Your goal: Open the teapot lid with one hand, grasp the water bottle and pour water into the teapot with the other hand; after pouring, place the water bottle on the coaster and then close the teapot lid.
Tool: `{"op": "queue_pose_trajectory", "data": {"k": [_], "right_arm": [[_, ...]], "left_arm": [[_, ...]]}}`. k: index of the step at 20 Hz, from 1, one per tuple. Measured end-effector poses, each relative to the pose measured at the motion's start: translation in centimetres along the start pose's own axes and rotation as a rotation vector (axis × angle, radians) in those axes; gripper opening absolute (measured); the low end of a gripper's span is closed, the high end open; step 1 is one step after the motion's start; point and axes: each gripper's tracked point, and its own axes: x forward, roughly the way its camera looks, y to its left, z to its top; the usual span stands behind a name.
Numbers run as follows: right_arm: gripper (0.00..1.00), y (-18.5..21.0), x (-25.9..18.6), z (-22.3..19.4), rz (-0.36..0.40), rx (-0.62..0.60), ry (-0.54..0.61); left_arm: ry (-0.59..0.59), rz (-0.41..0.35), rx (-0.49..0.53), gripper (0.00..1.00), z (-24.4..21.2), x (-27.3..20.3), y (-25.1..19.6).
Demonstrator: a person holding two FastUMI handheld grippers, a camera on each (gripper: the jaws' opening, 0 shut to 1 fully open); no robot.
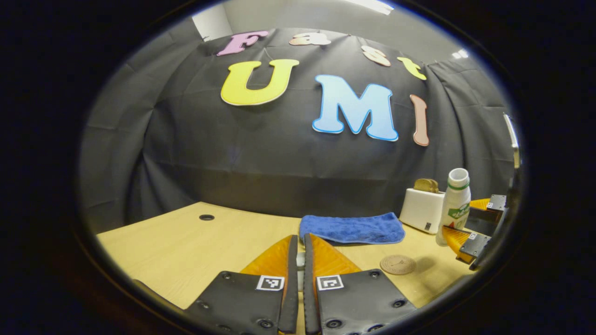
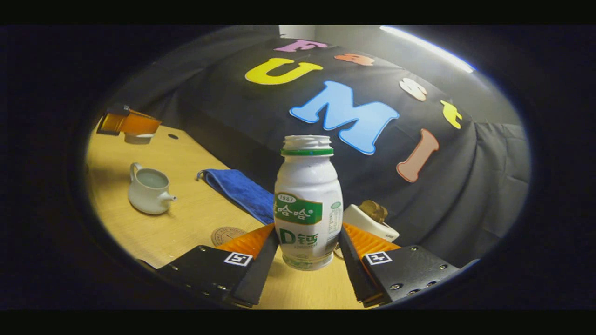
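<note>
The white teapot (image 2: pixel 149 188) stands lidless on the wooden table, left in the right gripper view. My left gripper (image 1: pixel 300 238) is shut on the small white teapot lid (image 1: pixel 301 267), a sliver of which shows between its fingers. The right gripper view shows that gripper (image 2: pixel 130 123) holding the lid (image 2: pixel 138 138) up behind the teapot. The white water bottle (image 2: pixel 307 204), uncapped, stands upright on the table, and my right gripper (image 2: pixel 307 230) presses on its lower sides. In the left gripper view the bottle (image 1: pixel 454 204) and right gripper (image 1: pixel 470 223) sit far right. A round coaster (image 2: pixel 226 235) lies left of the bottle.
A folded blue towel (image 1: pixel 351 228) lies by the back wall, between teapot and bottle. A white toaster (image 1: pixel 422 209) with a slice of toast in it stands just behind the bottle. The coaster (image 1: pixel 397 264) lies in front of the towel. A cable hole (image 1: pixel 206 217) marks the table's far left.
</note>
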Motion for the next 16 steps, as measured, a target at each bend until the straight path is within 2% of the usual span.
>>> {"op": "queue_pose_trajectory", "data": {"k": [4,13,14,15,16], "right_arm": [[0.73,0.4,0.9,1.4,-0.004,-0.179,-0.032],[0.73,2.1,2.9,4.1,-0.004,-0.503,-0.104],[0.73,2.3,3.1,4.2,-0.004,-0.533,-0.111],[0.73,2.5,3.3,4.4,-0.003,-0.567,-0.12],[0.73,2.8,3.5,4.6,-0.004,-0.601,-0.127]], "left_arm": [[0.005,0.01,0.001,0.12,-0.1,0.0,0.2],[0.017,0.032,0.004,0.12,-0.3,0.0,0.9],[0.02,0.036,0.004,0.15,-0.5,0.0,1.1],[0.021,0.041,0.004,0.12,-0.4,0.0,1.2],[0.023,0.044,0.004,0.15,-0.5,0.0,1.3]]}}
